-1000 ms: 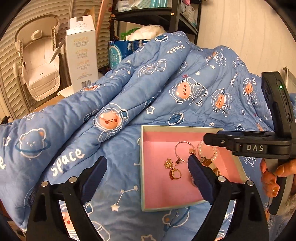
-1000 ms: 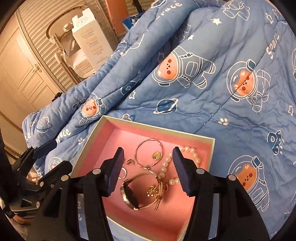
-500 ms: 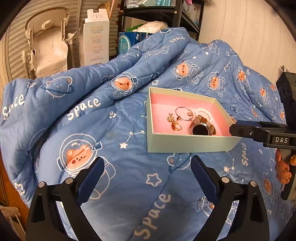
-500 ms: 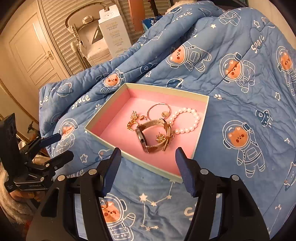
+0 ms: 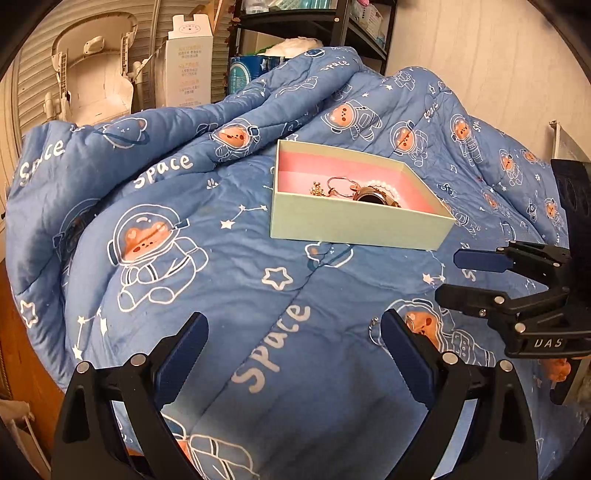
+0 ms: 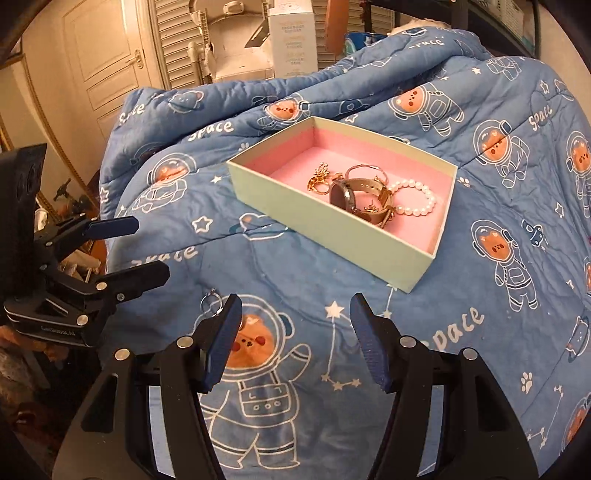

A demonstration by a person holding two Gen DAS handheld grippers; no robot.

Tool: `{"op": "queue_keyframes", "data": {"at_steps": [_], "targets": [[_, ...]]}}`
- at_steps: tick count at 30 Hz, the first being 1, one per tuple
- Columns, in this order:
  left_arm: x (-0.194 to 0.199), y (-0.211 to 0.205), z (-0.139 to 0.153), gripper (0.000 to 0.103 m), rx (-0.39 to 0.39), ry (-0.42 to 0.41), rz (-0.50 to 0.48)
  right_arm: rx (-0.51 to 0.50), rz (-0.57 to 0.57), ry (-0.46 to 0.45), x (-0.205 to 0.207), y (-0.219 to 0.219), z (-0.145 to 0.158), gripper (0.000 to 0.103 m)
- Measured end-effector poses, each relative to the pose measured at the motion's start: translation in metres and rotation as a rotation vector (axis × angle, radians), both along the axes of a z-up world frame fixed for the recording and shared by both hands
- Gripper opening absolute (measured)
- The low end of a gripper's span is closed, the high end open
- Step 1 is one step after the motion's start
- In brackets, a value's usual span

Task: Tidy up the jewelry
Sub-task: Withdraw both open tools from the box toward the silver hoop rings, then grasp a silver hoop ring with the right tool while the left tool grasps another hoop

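A pale green box with a pink lining (image 5: 354, 225) (image 6: 325, 218) sits on the blue space-print quilt. It holds a watch (image 6: 354, 195), a pearl bracelet (image 6: 417, 199), a thin hoop (image 6: 364, 171) and small gold pieces (image 6: 319, 179). A small silver ring (image 6: 211, 301) (image 5: 373, 332) lies on the quilt near my grippers. My left gripper (image 5: 291, 356) is open and empty, well short of the box. My right gripper (image 6: 295, 338) is open and empty above the quilt, the ring just by its left finger. Each gripper shows in the other's view.
The quilt (image 5: 192, 258) is bunched into folds behind the box. A tall white carton (image 5: 188, 62), a beige baby seat (image 5: 96, 81) and a dark shelf unit (image 5: 314, 22) stand behind the bed. A door (image 6: 107, 62) is at the left.
Both grippers have pulled back from over the box toward the near side of the quilt. The box now lies farther ahead, and the silver ring has come into view.
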State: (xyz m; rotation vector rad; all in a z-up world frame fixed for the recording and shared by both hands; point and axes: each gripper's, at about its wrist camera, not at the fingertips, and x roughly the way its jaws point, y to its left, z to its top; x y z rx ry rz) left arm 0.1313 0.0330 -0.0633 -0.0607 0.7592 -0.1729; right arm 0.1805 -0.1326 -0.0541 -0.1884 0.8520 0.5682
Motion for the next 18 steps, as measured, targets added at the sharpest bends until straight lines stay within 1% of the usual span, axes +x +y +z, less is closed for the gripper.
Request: {"op": "queue_keyframes", "data": {"at_steps": [4, 7, 9, 10, 11, 13, 18], "targets": [[-0.009, -0.004, -0.003, 0.092, 0.018, 0.001, 0.0, -0.015, 0.038, 0.011, -0.012, 0.009, -0.011, 0.061], [-0.014, -0.005, -0.007, 0.092, -0.001, 0.011, 0.004, -0.033, 0.063, 0.013, -0.018, 0.015, -0.019, 0.061], [-0.016, -0.005, -0.01, 0.092, -0.008, 0.019, 0.005, -0.049, 0.08, -0.002, -0.022, 0.02, -0.022, 0.059], [-0.016, -0.006, -0.011, 0.092, -0.006, 0.022, 0.006, -0.062, 0.089, -0.012, -0.023, 0.023, -0.023, 0.057], [-0.017, -0.006, -0.012, 0.091, -0.003, 0.022, 0.006, -0.071, 0.097, -0.018, -0.023, 0.026, -0.024, 0.051], [-0.018, -0.009, -0.013, 0.089, 0.003, 0.021, -0.001, -0.077, 0.104, -0.015, -0.022, 0.029, -0.026, 0.045], [-0.019, -0.011, -0.014, 0.083, -0.002, 0.024, -0.013, -0.053, 0.099, -0.001, -0.015, 0.03, -0.027, 0.04]]}}
